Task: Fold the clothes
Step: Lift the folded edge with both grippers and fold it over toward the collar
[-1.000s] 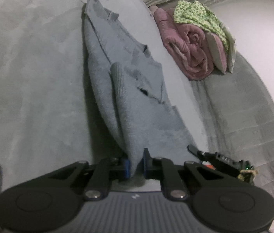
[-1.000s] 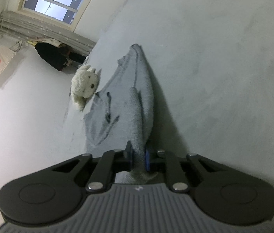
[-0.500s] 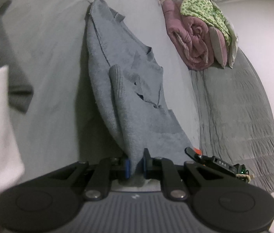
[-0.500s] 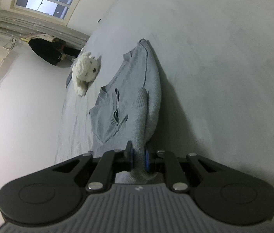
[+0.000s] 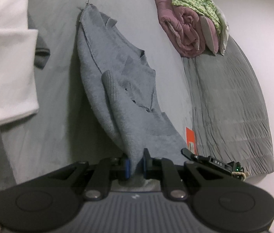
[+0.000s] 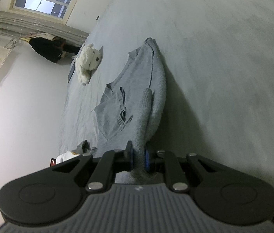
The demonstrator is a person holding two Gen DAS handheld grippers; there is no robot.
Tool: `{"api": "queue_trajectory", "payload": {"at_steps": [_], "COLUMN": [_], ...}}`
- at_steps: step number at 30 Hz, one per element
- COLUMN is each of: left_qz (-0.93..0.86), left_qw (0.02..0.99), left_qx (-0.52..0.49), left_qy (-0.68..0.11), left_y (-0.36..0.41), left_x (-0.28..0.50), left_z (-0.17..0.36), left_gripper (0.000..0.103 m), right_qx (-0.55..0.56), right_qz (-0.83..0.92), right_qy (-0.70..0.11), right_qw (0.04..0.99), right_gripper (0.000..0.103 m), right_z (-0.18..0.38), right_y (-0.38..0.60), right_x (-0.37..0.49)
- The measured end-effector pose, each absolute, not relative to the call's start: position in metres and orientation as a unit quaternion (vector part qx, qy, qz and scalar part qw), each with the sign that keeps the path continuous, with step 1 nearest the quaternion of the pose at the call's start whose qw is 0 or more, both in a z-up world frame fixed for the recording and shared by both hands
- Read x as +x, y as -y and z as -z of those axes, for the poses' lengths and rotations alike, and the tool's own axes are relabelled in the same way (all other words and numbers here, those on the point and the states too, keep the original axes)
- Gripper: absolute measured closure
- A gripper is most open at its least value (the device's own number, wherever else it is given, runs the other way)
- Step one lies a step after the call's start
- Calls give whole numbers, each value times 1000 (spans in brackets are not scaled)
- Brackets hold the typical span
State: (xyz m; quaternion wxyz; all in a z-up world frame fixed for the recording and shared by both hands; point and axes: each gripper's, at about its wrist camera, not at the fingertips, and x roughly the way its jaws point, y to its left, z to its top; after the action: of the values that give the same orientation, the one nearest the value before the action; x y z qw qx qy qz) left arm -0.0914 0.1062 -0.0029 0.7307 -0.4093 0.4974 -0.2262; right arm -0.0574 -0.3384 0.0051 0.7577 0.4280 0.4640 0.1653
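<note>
Item: 1 grey sweater (image 5: pixel 121 89), part lifted off the bed (image 5: pixel 55 116) near its middle, pinched by left gripper (image 5: pixel 136 167) and right gripper (image 6: pixel 138 160), fingers narrow on cloth; step: folding over; next, likely: lay edge flat, release.
</note>
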Motion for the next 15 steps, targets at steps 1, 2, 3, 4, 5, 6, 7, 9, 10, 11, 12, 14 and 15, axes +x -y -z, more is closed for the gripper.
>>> {"api": "queue_trajectory", "payload": {"at_steps": [1, 2, 3, 4, 5, 6, 7, 9, 10, 11, 12, 14, 15], "left_qz": [227, 228, 228, 229, 230, 231, 232, 235, 236, 236, 237, 238, 239], "left_qw": [730, 728, 726, 726, 725, 724, 723, 722, 721, 721, 720, 717, 716], "left_qx": [-409, -411, -412, -413, -415, -417, -419, -423, -425, -426, -429, -436, -439], "left_qy": [-498, -499, -500, -500, -500, -498, -497, -495, -494, -493, -491, -488, -487], "left_y": [-107, -107, -107, -107, -107, -107, -107, -107, -107, -107, -107, -109, -110], "left_x": [-93, -94, -94, -94, -93, -92, -90, -87, -86, -84, -82, -76, -74], "left_z": [3, 3, 4, 4, 3, 3, 3, 2, 2, 2, 2, 2, 2], "left_gripper": [91, 91, 91, 91, 91, 91, 91, 91, 91, 91, 91, 91, 91], "right_qx": [429, 429, 430, 431, 432, 432, 432, 434, 435, 436, 437, 441, 444], "right_qz": [-166, -165, -164, -163, -162, -161, -161, -163, -163, -165, -165, -167, -168], "right_qy": [-465, -467, -469, -471, -472, -472, -473, -471, -470, -468, -466, -462, -460], "right_qw": [756, 755, 754, 752, 752, 751, 751, 751, 751, 751, 751, 751, 750], "right_gripper": [89, 89, 89, 89, 89, 89, 89, 89, 88, 88, 88, 88, 88], "right_z": [-5, -5, -4, -4, -4, -4, -4, -6, -6, -7, -8, -10, -10], "right_y": [338, 338, 337, 337, 337, 337, 337, 337, 337, 336, 336, 334, 334], "right_x": [-59, -58, -57, -57, -55, -53, -51, -48, -47, -45, -42, -36, -33]}}
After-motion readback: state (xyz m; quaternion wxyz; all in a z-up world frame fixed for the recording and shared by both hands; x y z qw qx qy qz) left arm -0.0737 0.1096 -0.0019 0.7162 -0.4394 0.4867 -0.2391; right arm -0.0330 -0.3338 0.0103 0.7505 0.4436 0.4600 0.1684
